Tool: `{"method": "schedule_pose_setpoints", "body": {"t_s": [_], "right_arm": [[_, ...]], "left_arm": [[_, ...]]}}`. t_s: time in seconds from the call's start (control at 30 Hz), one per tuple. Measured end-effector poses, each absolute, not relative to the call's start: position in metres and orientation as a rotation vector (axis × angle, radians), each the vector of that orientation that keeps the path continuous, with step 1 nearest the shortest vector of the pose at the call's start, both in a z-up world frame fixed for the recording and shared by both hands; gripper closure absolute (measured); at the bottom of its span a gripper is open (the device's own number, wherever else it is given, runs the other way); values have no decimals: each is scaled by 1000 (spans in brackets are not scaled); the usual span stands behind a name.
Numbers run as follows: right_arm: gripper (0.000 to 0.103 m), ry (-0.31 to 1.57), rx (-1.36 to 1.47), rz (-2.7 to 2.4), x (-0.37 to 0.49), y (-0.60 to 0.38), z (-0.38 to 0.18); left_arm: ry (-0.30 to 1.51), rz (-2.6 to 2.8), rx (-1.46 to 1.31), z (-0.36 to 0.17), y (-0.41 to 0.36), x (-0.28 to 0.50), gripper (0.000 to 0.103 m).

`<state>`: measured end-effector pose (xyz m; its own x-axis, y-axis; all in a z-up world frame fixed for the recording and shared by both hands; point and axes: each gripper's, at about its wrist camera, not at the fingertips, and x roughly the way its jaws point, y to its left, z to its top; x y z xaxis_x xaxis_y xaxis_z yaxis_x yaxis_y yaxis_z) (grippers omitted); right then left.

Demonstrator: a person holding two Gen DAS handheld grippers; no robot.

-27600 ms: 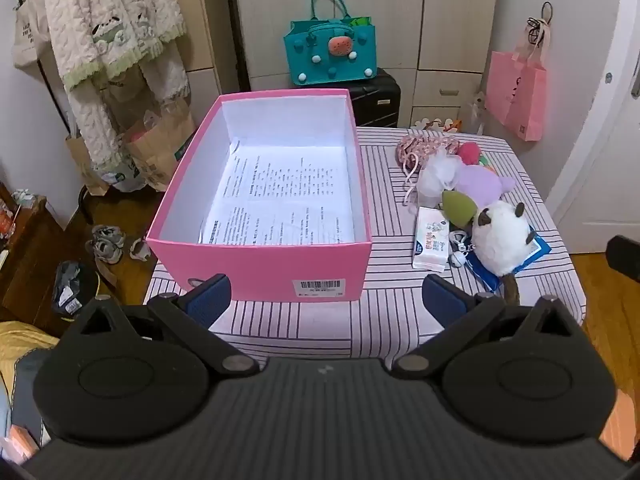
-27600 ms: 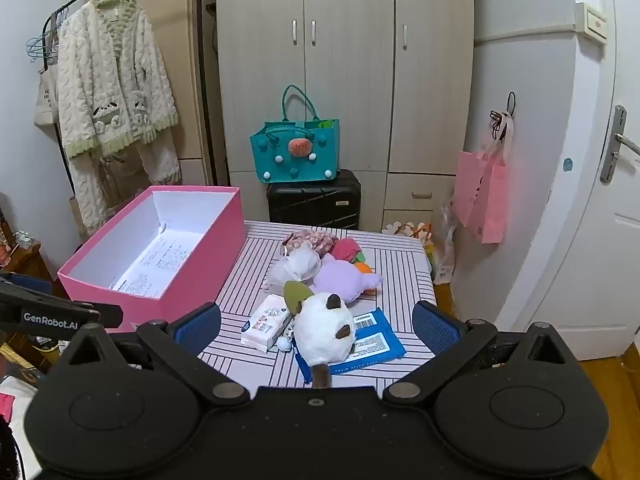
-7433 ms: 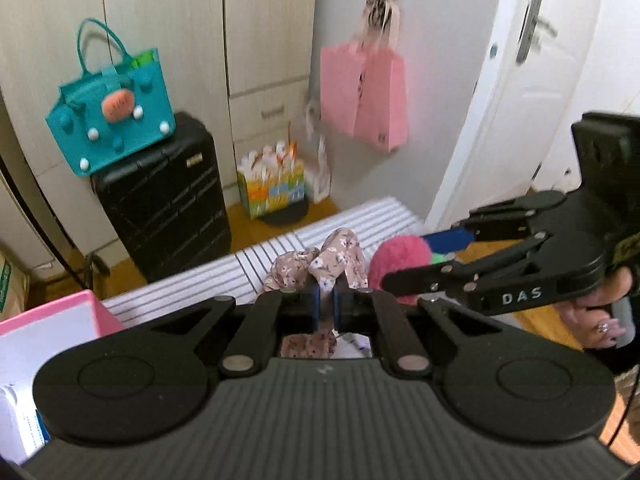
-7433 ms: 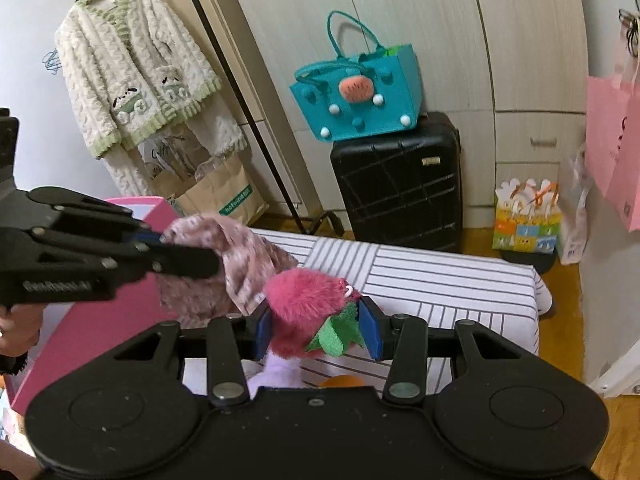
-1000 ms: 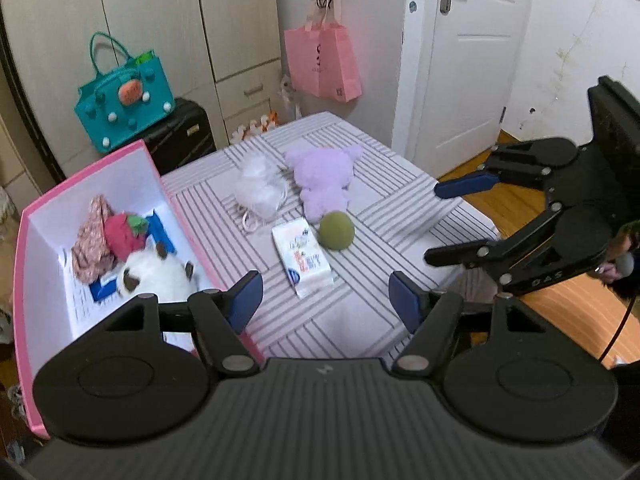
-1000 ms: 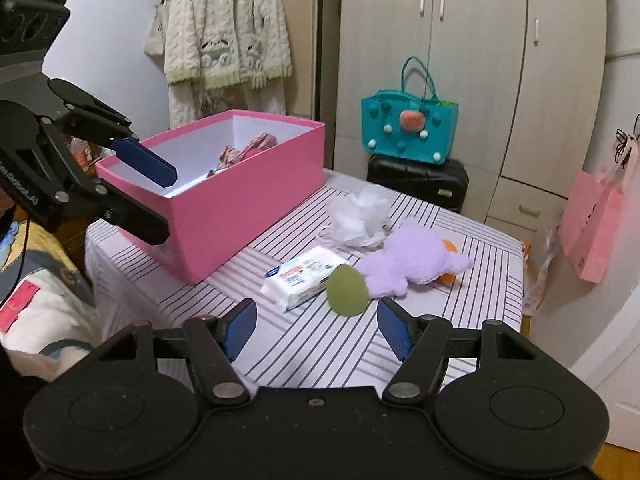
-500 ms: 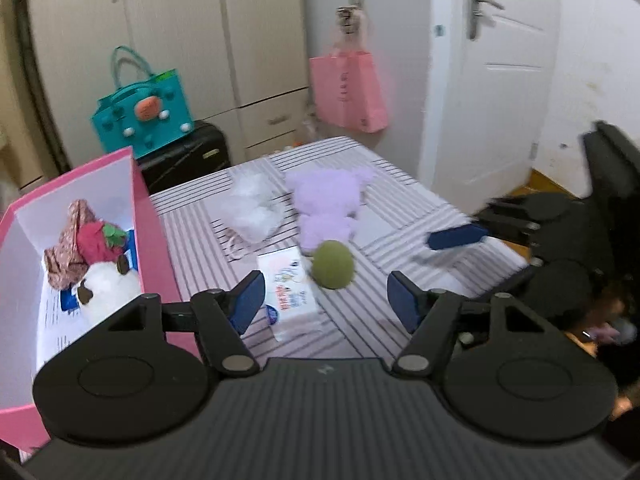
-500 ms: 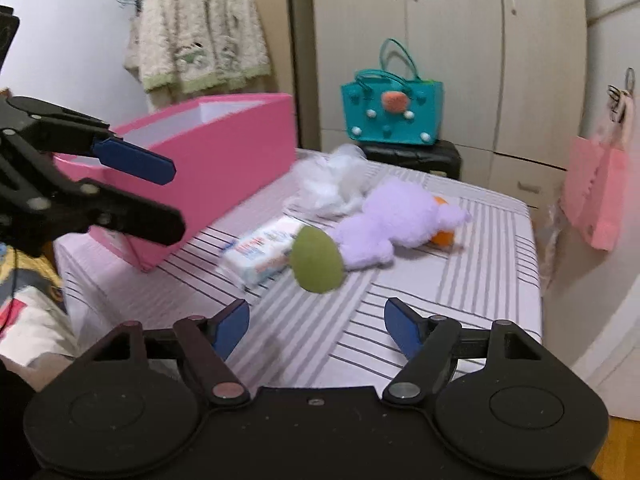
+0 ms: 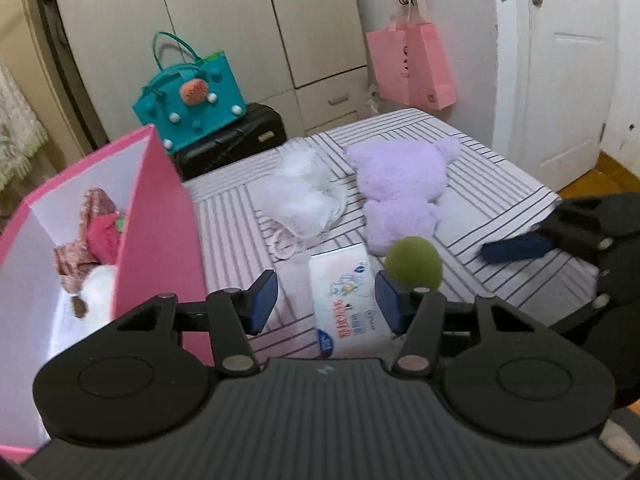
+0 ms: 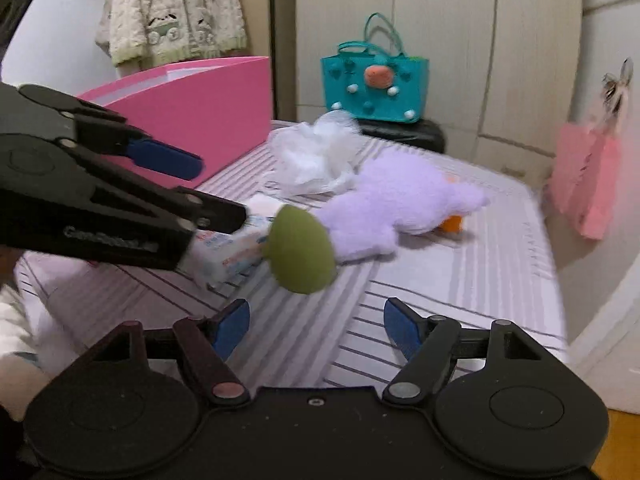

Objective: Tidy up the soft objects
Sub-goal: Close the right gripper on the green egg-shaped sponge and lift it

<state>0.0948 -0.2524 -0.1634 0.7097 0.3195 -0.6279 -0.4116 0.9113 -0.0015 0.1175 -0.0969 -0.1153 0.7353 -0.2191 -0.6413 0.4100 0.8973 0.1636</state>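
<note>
A pack of tissues (image 9: 347, 298) is lying on the striped tablecloth (image 9: 496, 184), sitting between the blue pads of the left gripper (image 9: 326, 300), whose jaws are closing around it but not pressing on it. Just beside the pack, at about three o'clock, a green egg-shaped sponge (image 9: 414, 262) is resting, touching the foot of the purple plush (image 9: 400, 188) that is sprawling toward twelve o'clock. A white fluffy bundle (image 9: 304, 200) with a cord is lying at about eleven o'clock from the pack.

The right gripper (image 10: 316, 328) is hovering low over the cloth with its jaws spread and nothing between them; the sponge (image 10: 300, 250) is sitting just ahead of it at twelve o'clock.

At nine o'clock the pink box (image 9: 160, 216) is standing on the table's edge, holding a floral cloth (image 9: 86, 220), a red plush (image 9: 104, 236) and a white plush (image 9: 98, 292).

Beyond the table, at twelve o'clock, a teal bag (image 9: 190, 96) is sitting on a black suitcase (image 9: 236, 140) in front of the beige wardrobe (image 9: 224, 20). A pink paper bag (image 9: 410, 68) is hanging at about one o'clock, beside a white door (image 9: 568, 68). A knitted cardigan (image 10: 176, 8) is hanging behind the box.
</note>
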Motion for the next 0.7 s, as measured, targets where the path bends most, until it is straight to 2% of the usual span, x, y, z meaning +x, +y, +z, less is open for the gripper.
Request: {"method": "schedule_pose_setpoints", "body": {"t_s": [0.1,0.17,0.33,0.4,0.43,0.5,0.7], "right_arm": [[27,673,-102,439,103,-250,-165],[34,664,-113,434,107,-247,-165],[39,609,-159,383,110,-239,-161],[45,584,-215,376,109,-231,-160],[54,586,-201,391,109,-231,-161],[62,599,-137,411,110,-235,-162],[62,581,-41,415,99,-261,-159]], "left_arm": [[689,-369,275,-116,-96,125,50],[705,-361,269,-119,-95,129,50],[741,-365,226,-124,-94,135,53],[750,-394,191,-123,-93,135,53],[756,-397,184,-123,-93,137,53],[754,-369,193,-124,-93,139,53],[813,-381,167,-133,-94,147,53]]}}
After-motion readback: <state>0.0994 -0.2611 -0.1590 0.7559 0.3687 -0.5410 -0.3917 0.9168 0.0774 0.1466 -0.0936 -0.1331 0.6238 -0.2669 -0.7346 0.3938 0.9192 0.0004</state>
